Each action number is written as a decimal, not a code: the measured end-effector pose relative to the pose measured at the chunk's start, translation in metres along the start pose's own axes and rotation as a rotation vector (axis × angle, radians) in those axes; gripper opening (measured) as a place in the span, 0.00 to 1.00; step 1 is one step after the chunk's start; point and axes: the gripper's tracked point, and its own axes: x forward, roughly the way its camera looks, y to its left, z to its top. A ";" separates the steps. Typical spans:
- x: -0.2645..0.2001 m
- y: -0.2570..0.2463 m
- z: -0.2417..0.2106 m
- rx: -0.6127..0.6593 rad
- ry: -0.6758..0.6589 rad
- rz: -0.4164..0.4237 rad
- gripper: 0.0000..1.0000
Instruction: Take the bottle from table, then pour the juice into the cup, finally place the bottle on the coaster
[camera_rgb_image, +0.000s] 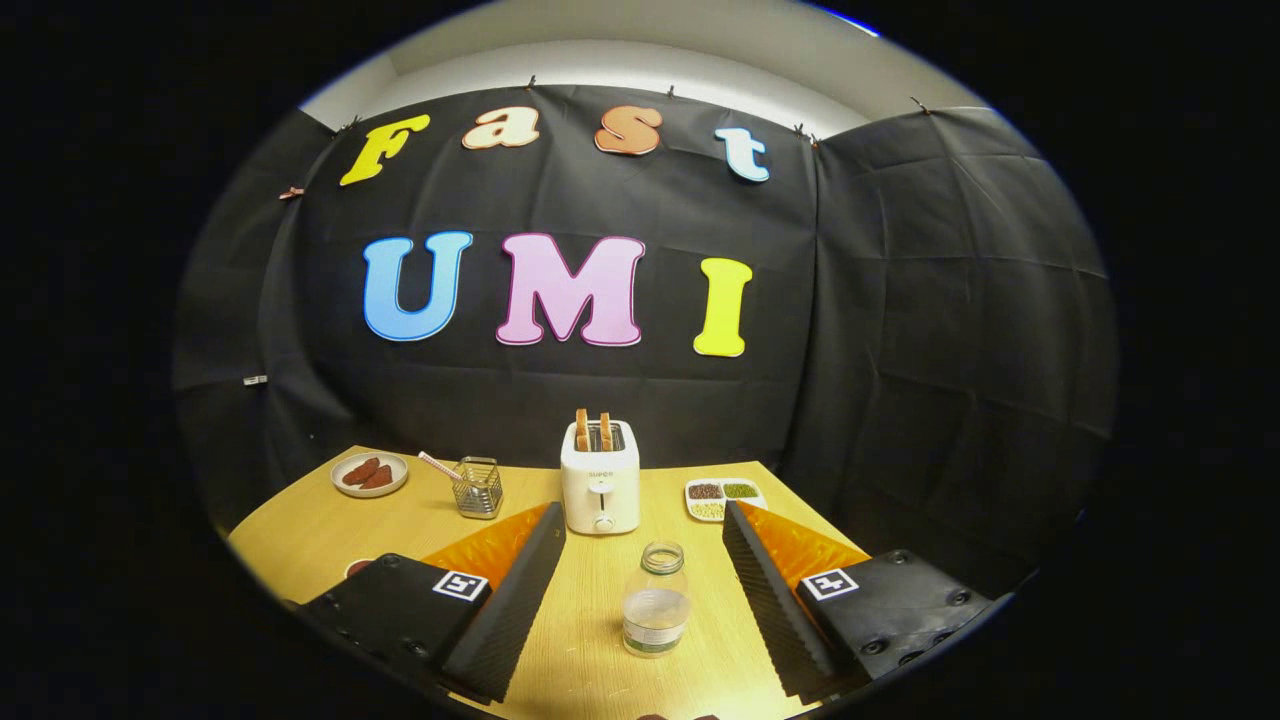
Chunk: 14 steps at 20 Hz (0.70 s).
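Hand-held gripper (640, 600) wide open, fingers either side of the uncapped clear bottle (656, 600) standing on the surface (590, 640) w/ the toaster (600, 487) beyond. Risk: off-centre closing could tip it, spilling liquid.

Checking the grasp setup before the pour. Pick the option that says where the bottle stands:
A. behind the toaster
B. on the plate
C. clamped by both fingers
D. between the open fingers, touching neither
D: the bottle stands upright on the table between the gripper's spread fingers, gaps either side.
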 end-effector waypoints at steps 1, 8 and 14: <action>0.005 -0.001 -0.005 -0.003 0.006 0.002 0.97; 0.042 -0.006 -0.056 0.007 0.069 0.020 0.98; 0.056 -0.008 -0.107 0.010 0.133 0.033 0.98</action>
